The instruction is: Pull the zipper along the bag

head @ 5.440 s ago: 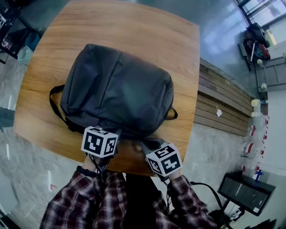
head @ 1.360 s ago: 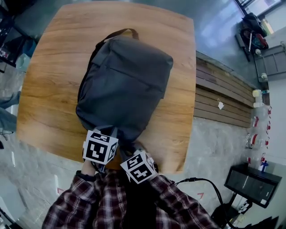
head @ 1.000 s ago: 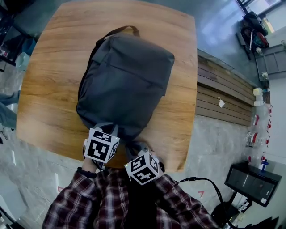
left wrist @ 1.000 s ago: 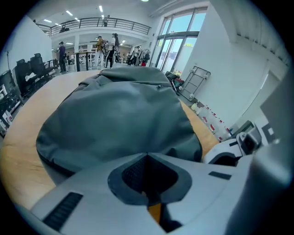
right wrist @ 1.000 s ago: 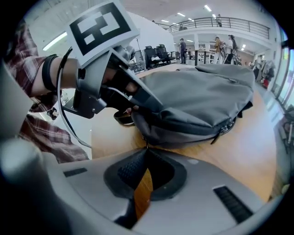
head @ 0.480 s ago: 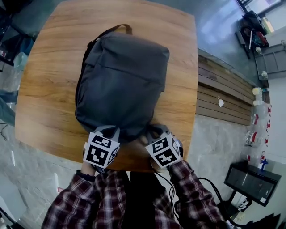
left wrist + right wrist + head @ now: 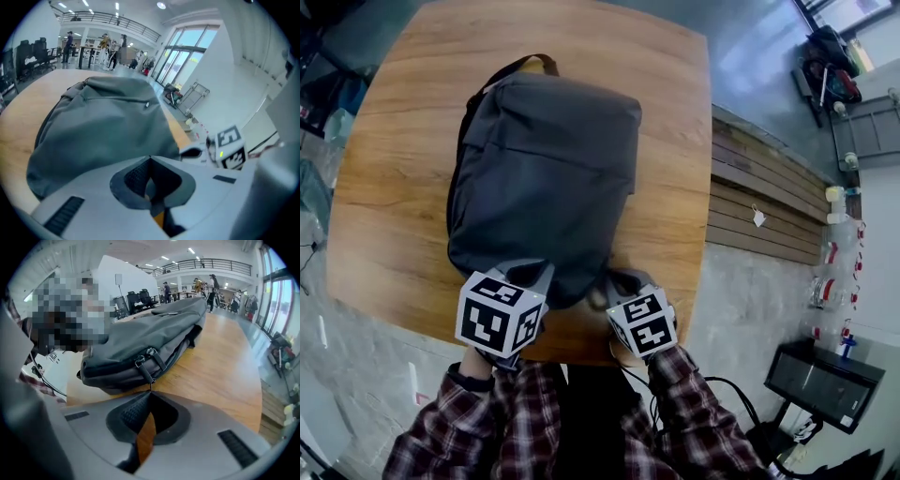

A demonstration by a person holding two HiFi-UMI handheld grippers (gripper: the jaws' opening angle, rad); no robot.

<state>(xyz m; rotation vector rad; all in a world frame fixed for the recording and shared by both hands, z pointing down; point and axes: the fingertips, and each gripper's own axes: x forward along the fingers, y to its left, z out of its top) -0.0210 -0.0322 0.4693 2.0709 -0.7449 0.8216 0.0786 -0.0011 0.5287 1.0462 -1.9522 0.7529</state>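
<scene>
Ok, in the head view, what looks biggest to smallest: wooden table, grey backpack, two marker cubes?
1. Brown wooden table
2. Dark grey fabric backpack
3. Left tool's black-and-white marker cube looks bigger than right tool's cube, maybe just because it's nearer.

A dark grey fabric backpack [image 7: 544,178] lies flat on the light wooden bench [image 7: 675,112]; the left claw [image 7: 536,274] and right claw [image 7: 615,283] are at its near end.
</scene>
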